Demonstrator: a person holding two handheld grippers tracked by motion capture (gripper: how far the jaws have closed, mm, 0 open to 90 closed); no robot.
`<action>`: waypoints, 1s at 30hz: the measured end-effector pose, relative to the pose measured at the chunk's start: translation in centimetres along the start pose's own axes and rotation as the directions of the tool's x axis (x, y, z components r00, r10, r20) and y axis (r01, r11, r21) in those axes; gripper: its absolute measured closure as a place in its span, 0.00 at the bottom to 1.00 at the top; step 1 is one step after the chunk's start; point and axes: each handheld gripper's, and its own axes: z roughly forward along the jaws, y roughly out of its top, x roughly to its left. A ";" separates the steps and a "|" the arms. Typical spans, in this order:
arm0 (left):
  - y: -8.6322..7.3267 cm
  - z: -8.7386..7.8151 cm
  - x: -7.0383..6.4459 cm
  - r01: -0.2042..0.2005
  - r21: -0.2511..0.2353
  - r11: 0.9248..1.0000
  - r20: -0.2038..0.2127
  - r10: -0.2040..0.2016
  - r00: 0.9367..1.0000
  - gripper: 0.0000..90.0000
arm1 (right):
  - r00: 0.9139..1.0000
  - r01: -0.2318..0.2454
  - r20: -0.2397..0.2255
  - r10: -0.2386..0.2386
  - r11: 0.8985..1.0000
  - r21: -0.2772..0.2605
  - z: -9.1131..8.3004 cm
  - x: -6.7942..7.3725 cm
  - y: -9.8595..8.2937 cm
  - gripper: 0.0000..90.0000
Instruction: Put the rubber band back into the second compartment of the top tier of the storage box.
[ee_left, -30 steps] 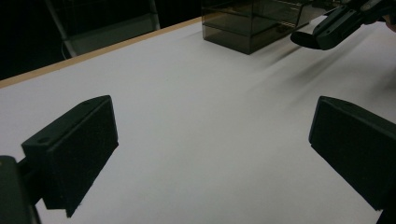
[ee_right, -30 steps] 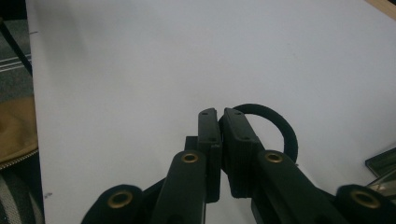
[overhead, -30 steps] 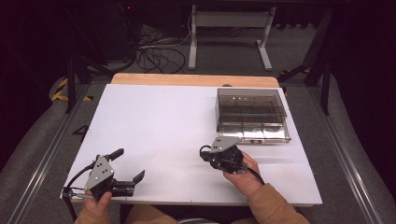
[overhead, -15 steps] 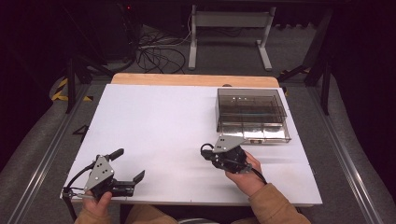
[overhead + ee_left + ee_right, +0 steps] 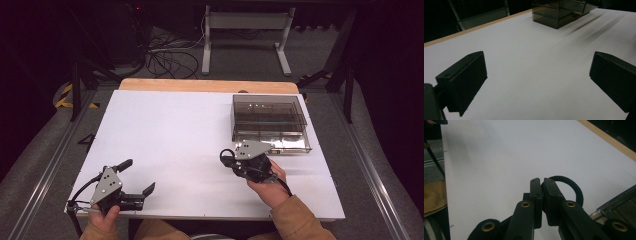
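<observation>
My right gripper (image 5: 231, 162) (image 5: 541, 181) hovers low over the white table (image 5: 175, 130), just in front of a smoky clear compartment box (image 5: 270, 122). Its jaws are shut on a black elastic loop (image 5: 225, 154) (image 5: 574, 187), which curls out beyond the fingertips. Near the table's front left corner, my left gripper (image 5: 136, 176) (image 5: 536, 80) is held open with bare table between its jaws. In the left gripper view the box (image 5: 559, 12) stands far off at the top. One corner of the box (image 5: 621, 202) shows at the right edge of the right gripper view.
A wooden strip (image 5: 205, 86) borders the table's far edge. Beyond it are a metal stand (image 5: 245, 35) and loose cables (image 5: 165, 55) on the dark floor. Metal rails (image 5: 50, 160) run along both sides of the table.
My right gripper has drifted slightly right and toward the box, still gripping the loop. The left gripper has stayed where it was.
</observation>
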 end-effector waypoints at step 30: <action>0.0 0.1 0.0 0.000 0.002 1.000 0.002 0.000 1.000 0.02 | 0.980 -0.104 0.166 0.110 0.994 -0.045 -4.5 -3.9 -0.4 0.96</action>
